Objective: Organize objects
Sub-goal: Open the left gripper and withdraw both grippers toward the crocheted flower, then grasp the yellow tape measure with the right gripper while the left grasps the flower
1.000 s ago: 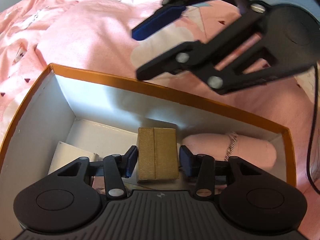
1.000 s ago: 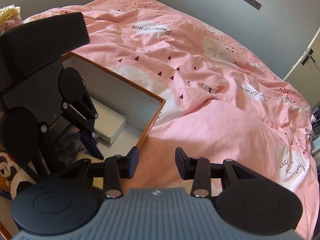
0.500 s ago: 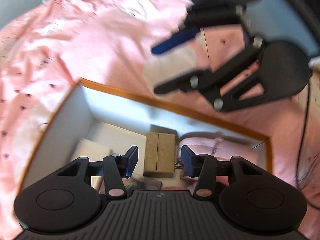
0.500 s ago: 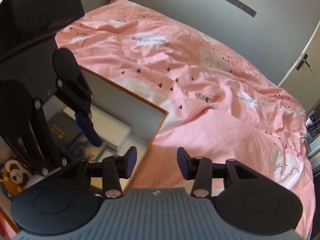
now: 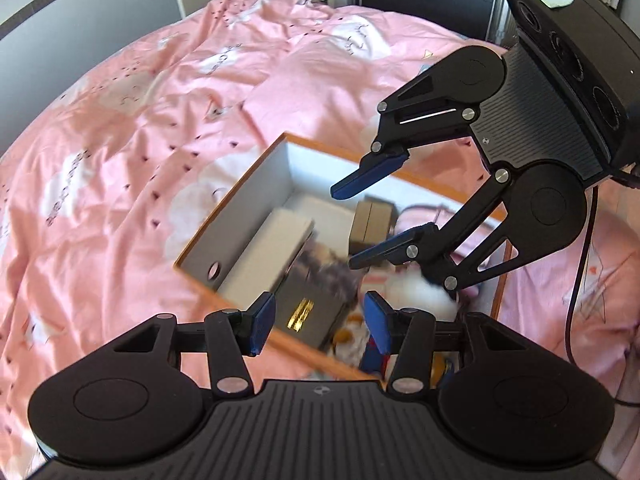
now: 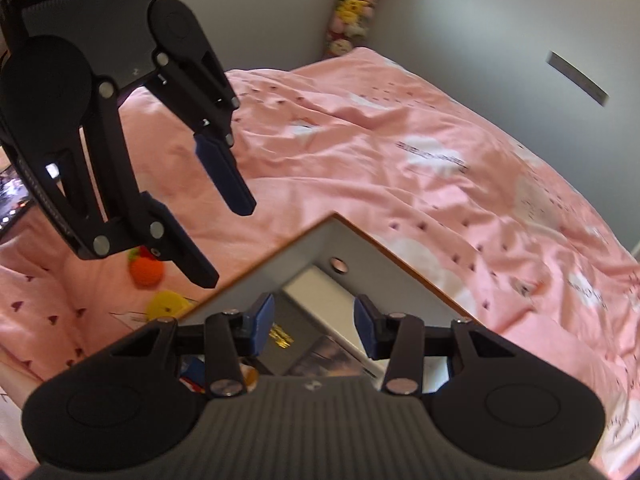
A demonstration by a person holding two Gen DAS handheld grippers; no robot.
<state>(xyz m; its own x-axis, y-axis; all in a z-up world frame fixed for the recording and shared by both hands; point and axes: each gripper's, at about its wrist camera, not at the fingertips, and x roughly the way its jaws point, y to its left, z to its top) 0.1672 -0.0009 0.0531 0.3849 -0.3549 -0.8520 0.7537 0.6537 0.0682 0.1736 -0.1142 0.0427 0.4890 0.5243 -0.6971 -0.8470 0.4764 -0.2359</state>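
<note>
The left gripper has its blue fingers apart with nothing between them; the last-second change in its opening has levelled off. It hangs above the near edge of the orange-rimmed box, clear of what lies inside. The right gripper also holds its fingers apart and empty, over the box's near corner. Below the left fingers, inside the box, a dark flat case with a gold mark lies at the near side. A white flat box rests just left of it along the left wall. A small gold box stands toward the far wall, with a pale pink pouch beside it on the right. Blurred soft toys fill the near right part. In the left wrist view the right gripper hangs over the box's right half, partly hiding the pouch and toys. The box sits on a pink bedspread. An orange crocheted toy and a yellow one lie on the bed left of the box.
</note>
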